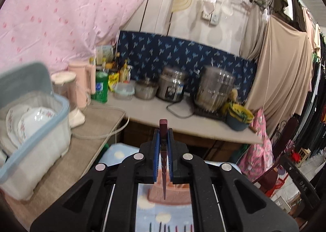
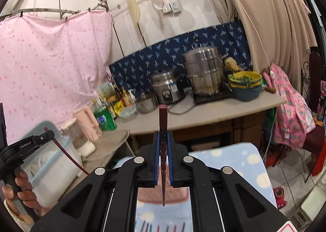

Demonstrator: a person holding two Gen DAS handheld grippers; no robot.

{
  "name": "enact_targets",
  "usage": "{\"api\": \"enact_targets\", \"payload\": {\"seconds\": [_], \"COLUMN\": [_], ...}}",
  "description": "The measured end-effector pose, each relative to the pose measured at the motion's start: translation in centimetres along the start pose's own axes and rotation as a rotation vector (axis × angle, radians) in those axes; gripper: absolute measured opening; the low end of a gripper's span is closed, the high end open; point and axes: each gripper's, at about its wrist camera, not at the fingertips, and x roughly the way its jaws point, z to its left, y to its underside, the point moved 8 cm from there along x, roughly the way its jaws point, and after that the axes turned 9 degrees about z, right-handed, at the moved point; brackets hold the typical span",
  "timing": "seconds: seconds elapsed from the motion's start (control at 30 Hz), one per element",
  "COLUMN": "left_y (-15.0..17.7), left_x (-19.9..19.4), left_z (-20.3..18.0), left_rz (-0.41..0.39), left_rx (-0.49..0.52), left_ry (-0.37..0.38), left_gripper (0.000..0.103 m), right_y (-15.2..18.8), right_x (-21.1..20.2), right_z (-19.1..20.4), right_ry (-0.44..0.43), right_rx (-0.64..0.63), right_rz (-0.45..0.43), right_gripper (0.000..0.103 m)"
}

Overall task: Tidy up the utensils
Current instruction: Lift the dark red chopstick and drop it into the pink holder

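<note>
Clearly each tool is clamped on one thin, stiff, slippery chopstick: left tool [image 1: 163, 144] and chopstick [image 1: 163, 128]; right tool [image 2: 163, 146] and chopstick [image 2: 163, 118], gripped mid-shaft between pads.

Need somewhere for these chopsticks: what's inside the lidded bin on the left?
Through the bin's open top, two flowered white plates stand on edge. Its cloudy walls hide whatever sits lower down.
</note>
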Motion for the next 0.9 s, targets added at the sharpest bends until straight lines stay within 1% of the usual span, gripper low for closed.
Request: {"api": "enact_targets", "payload": {"seconds": [0.1, 0.17, 0.23, 0.33, 0.47, 0.57, 0.67, 0.73, 0.77, 0.8, 0.87, 0.9], "left_y": [-2.0, -2.6, -2.6, -1.3, 1.0, 2.8, 4.2, 4.8, 5.0, 5.2, 5.2, 5.3], "left_x": [1.3, 2.7, 4.3, 6.6, 9.4, 11.3, 12.6, 13.2, 13.3, 13.2, 13.0, 12.7], "left_z": [-0.8, -1.1, -1.1, -0.7, -0.1, 0.8, 1.5, 1.8, 2.0, 2.1, 2.2, 2.3], "left_rz": [-0.033, -0.035, -0.023, 0.011, 0.059, 0.099, 0.136, 0.154, 0.157, 0.156, 0.157, 0.155], "left_rx": [-0.002, -0.006, -0.013, -0.02, -0.011, -0.011, -0.017, -0.017, -0.021, -0.023, -0.029, -0.033], "left_ry": [-0.009, -0.015, -0.019, -0.02, -0.039, -0.052, -0.06, -0.063, -0.068, -0.067, -0.062, -0.062], "left_gripper": [0.007, 0.007, 0.007, 0.007, 0.007, 0.007, 0.007, 0.008, 0.008, 0.009, 0.018, 0.026], "right_y": [-2.2, -3.2, -3.7, -2.9, -0.3, 1.6, 3.1, 3.9, 3.8, 3.7, 3.5, 3.3], "right_x": [1.6, 2.8, 4.3, 7.0, 10.1, 12.1, 13.4, 13.6, 13.2, 12.9, 12.4, 11.8], "right_z": [0.8, 1.3, 1.7, 1.7, 1.5, 1.3, 0.8, 0.5, 0.3, 0.2, 0.1, 0.1], "right_ry": [-0.023, -0.031, -0.039, -0.047, -0.047, -0.03, -0.019, -0.011, -0.007, -0.003, 0.002, 0.003], "right_rx": [0.014, 0.017, 0.023, 0.035, 0.034, 0.026, 0.027, 0.029, 0.033, 0.034, 0.032, 0.033], "right_rz": [-0.026, -0.04, -0.027, 0.012, 0.081, 0.125, 0.159, 0.161, 0.15, 0.142, 0.122, 0.11], "right_gripper": [0.007, 0.007, 0.007, 0.007, 0.007, 0.007, 0.007, 0.008, 0.01, 0.012, 0.014, 0.014]}}
